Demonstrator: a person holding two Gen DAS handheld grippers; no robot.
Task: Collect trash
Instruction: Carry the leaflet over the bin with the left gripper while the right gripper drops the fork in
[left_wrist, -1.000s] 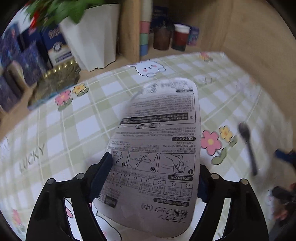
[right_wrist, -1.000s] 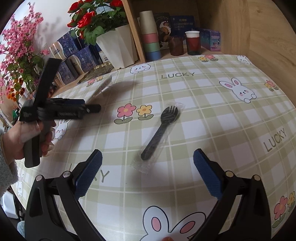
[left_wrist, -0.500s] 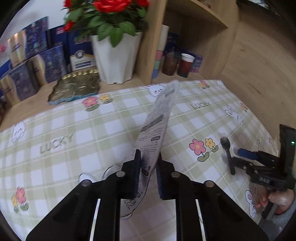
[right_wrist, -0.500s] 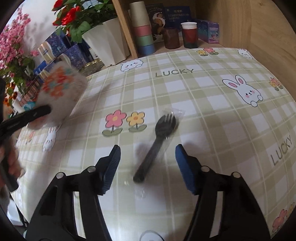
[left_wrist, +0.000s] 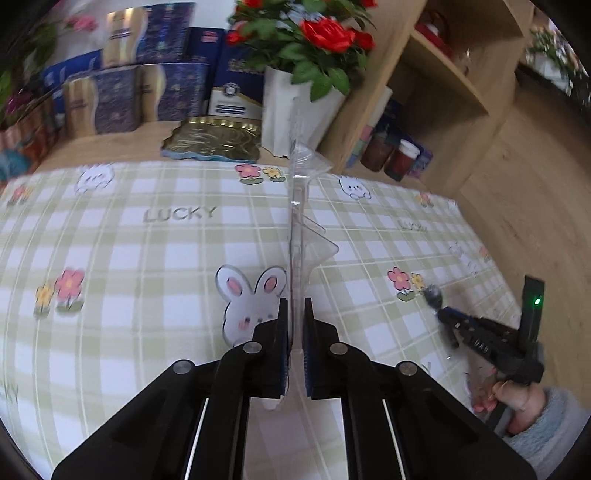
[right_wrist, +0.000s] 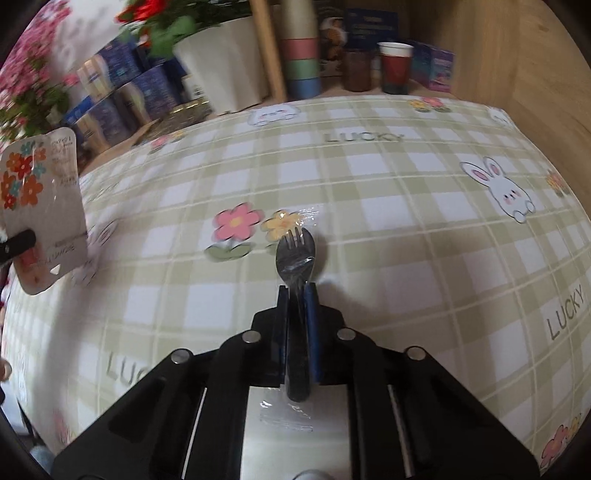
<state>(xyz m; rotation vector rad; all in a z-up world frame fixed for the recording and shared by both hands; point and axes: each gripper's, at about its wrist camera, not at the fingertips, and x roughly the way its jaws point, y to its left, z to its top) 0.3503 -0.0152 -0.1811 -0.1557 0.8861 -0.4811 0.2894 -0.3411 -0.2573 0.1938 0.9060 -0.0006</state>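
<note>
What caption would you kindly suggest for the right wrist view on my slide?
Right gripper shut on a wrapped black fork over the checked tablecloth.

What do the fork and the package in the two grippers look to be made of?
Fork: black, glossy, probably plastic, sealed in a clear film wrapper that wrinkles and glints.
Package: a printed card backing, matte, with flowers on the front. In the left wrist view its edge shows a clear moulded shell, likely thin rigid plastic, since the tablecloth shows through.
</note>
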